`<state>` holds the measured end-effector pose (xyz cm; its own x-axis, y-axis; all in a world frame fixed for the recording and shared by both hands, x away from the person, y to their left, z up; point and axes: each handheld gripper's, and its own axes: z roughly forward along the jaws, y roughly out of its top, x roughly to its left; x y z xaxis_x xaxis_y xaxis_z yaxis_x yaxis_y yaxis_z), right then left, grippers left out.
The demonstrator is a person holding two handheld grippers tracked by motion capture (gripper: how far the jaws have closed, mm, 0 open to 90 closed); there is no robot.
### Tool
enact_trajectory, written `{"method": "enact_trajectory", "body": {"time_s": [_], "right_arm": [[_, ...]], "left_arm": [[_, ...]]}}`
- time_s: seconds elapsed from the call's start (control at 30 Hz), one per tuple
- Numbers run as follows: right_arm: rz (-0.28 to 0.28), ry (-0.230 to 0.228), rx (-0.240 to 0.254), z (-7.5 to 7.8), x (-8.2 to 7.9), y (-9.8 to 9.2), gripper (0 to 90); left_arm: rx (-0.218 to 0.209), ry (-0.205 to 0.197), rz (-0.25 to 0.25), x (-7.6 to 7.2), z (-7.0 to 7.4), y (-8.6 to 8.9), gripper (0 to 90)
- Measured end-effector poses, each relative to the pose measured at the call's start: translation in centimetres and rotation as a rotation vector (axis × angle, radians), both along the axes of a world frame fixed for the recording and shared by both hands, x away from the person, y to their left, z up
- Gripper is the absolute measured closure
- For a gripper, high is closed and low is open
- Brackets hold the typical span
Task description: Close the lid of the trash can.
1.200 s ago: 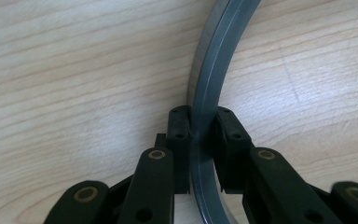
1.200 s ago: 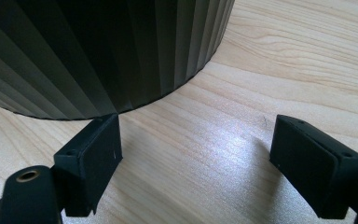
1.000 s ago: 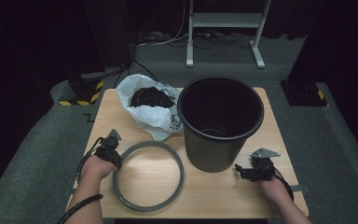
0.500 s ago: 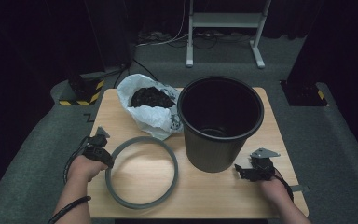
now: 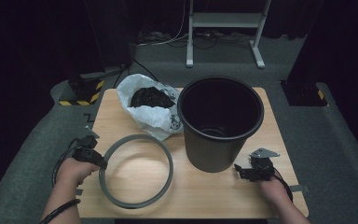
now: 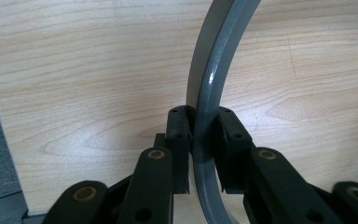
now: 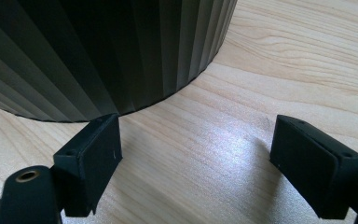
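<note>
A grey plastic ring [image 5: 135, 170] lies over the front left of the wooden table [image 5: 270, 116]. My left gripper [image 5: 94, 159] is shut on the ring's left rim, its pads pressing both sides of the grey band [image 6: 208, 116]. A black ribbed bin [image 5: 220, 122] stands upright at the middle right. My right gripper [image 5: 244, 171] rests near the bin's base at the front right, jaws wide open with bare wood between them. In the right gripper view the bin's ribbed wall [image 7: 102, 51] rises just beyond the open gripper [image 7: 196, 154].
A white plastic bag [image 5: 145, 109] with dark contents sits at the back left, touching the bin. Grey carpet [image 5: 23, 154] surrounds the table. A metal stand [image 5: 223, 23] rises behind it, and a striped black-yellow block [image 5: 81, 91] lies on the floor at the back left.
My left gripper has carried the grey ring leftward across the table and lifted its rim slightly. The right gripper and the bin have stayed still.
</note>
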<state>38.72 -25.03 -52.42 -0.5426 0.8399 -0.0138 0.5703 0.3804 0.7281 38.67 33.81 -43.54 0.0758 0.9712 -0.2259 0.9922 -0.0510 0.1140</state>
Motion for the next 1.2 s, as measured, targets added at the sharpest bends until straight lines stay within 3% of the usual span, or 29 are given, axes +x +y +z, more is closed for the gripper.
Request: {"method": "enact_trajectory", "body": {"time_s": [0.27,0.67,0.97,1.2], "right_arm": [[0.001,0.000,0.000,0.0,0.0,0.0,16.1],[0.003,0.002,0.002,0.0,0.1,0.1,16.0],[0.003,0.002,0.002,0.0,0.1,0.1,16.1],[0.005,0.000,0.001,0.0,0.1,0.1,16.0]], "left_arm": [[-0.032,0.006,0.014,-0.3,0.7,0.2,76.8],[-0.023,0.006,-0.017,-0.4,2.4,0.3,76.8],[-0.030,0.016,-0.023,-0.4,4.0,-0.2,76.8],[-0.028,-0.006,-0.043,-0.4,6.0,-0.9,76.8]]}}
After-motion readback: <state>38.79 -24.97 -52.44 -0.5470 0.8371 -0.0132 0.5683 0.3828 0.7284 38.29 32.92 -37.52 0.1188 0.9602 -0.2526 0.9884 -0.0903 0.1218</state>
